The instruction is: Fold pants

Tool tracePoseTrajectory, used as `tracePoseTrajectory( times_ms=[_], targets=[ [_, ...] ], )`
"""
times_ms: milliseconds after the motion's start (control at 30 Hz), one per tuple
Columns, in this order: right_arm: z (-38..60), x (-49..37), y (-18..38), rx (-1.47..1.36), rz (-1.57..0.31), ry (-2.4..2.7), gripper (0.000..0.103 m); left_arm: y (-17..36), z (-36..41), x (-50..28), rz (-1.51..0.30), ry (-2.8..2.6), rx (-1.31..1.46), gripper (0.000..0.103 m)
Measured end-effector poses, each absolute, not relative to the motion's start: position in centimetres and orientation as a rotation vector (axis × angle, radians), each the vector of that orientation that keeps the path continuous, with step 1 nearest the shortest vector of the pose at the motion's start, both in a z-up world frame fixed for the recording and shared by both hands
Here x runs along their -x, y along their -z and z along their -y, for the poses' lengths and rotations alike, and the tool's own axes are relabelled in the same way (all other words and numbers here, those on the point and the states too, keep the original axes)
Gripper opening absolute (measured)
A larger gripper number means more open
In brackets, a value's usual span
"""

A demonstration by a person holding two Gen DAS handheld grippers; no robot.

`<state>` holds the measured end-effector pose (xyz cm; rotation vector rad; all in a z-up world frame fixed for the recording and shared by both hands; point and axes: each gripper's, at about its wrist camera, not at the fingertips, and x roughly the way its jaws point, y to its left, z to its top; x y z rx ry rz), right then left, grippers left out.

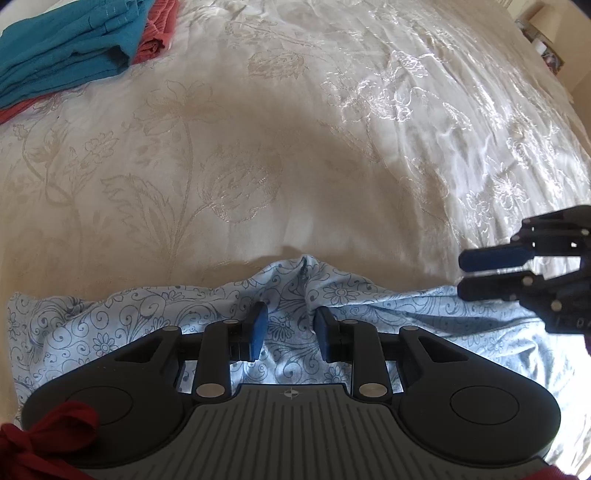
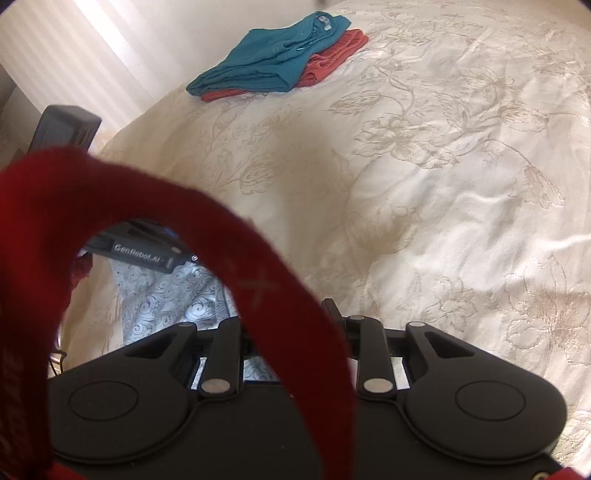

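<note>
Far left corner of the bed [image 1: 295, 166]: folded teal garment [image 1: 62, 48] stacked on a folded red one [image 1: 157, 33], sitting tidy near the edge. Seen again from the right wrist view, same pile, teal on top, red peeking out below and to the right.

Down at the near edge of the bed, spread in a rumpled band: pale blue pants [image 1: 110, 314] with a dark swirl-and-flower print, bunched up into a ridge in the middle. Lying flat at the left end, creased toward the right.

Over the middle of that band, left gripper [image 1: 290, 332], blue pads [image 1: 258, 325] held apart with patterned cloth showing in the gap between them. Not pinching anything.

Off to the right, right gripper [image 1: 465, 275] reaching in sideways just above the pants' right end, its two blue fingers lying close together, one over the other, a narrow slit of light between. Nothing visibly caught in there. Cannot tell for sure if fully closed.

From the right wrist view, a dark red fabric loop [image 2: 221, 236] hanging right across the lens, hiding the fingertips completely.
</note>
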<state>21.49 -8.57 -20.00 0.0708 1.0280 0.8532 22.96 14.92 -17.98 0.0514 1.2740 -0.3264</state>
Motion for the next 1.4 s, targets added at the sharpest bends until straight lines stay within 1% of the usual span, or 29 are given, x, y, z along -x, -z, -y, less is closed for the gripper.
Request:
tracePoseTrajectory(
  times_ms=[67,233,333,467,533,667,700,733,767,833,867,967,1100,1200,1233,1267,1300,1400],
  targets=[
    [8.4,-21.0,20.1,-0.079,-1.024,-0.889,0.038,17.7,-14.8,-23.4,-1.281,0.321,-0.043,0.029],
    [6.1,-20.8,20.5,0.041,-1.018,-0.890,0.038,16.6,-14.3,-24.6,-1.258,0.332,-0.045,0.032],
    [4.7,-21.4,21.1,0.100,-0.996,-0.866,0.038,14.9,-14.0,-25.3,-1.206,0.341,-0.019,0.032],
    [3.3,-22.8,21.7,0.098,-0.966,-0.804,0.038,12.9,-14.2,-26.0,-1.125,0.336,0.035,0.032],
    [3.0,-23.4,21.6,0.088,-0.950,-0.785,0.038,12.6,-14.6,-26.0,-1.115,0.321,0.058,0.033],
    [2.8,-24.1,21.4,0.118,-0.921,-0.758,0.038,13.7,-15.9,-25.1,-1.147,0.268,0.074,0.033],
    [2.8,-24.1,21.4,0.129,-0.914,-0.752,0.036,14.2,-16.5,-24.7,-1.171,0.258,0.076,0.033],
    [2.8,-24.2,21.3,0.150,-0.899,-0.719,0.031,14.6,-16.8,-24.4,-1.192,0.252,0.072,0.033],
    [2.8,-24.3,21.2,0.178,-0.887,-0.659,0.029,15.0,-17.2,-24.0,-1.208,0.246,0.063,0.033],
    [3.6,-24.4,20.8,0.170,-0.879,-0.567,0.036,15.6,-17.8,-23.1,-1.228,0.236,0.041,0.033],
    [3.8,-24.2,20.6,0.121,-0.876,-0.552,0.038,15.8,-18.0,-22.8,-1.233,0.235,0.036,0.033],
    [5.0,-22.9,19.1,0.018,-0.868,-0.643,0.038,16.2,-18.8,-22.0,-1.246,0.223,0.028,0.033],
    [4.0,-20.8,18.1,0.009,-0.874,-0.742,0.039,16.5,-19.5,-21.6,-1.238,0.214,0.042,0.033],
    [1.9,-20.3,18.6,0.057,-0.905,-0.778,0.038,16.5,-19.5,-21.7,-1.228,0.220,0.037,0.033],
    [1.2,-20.5,18.9,0.079,-0.916,-0.777,0.037,16.5,-19.4,-21.7,-1.225,0.223,0.033,0.033],
    [0.2,-20.7,19.4,0.109,-0.928,-0.776,0.026,16.5,-19.5,-21.8,-1.222,0.227,0.029,0.033],
    [-0.3,-20.9,19.7,0.137,-0.929,-0.776,0.006,16.6,-19.5,-21.9,-1.219,0.228,0.023,0.033],
    [0.3,-22.0,20.4,0.198,-0.929,-0.680,0.006,17.3,-20.1,-22.6,-1.231,0.182,-0.013,0.032]
  ],
)
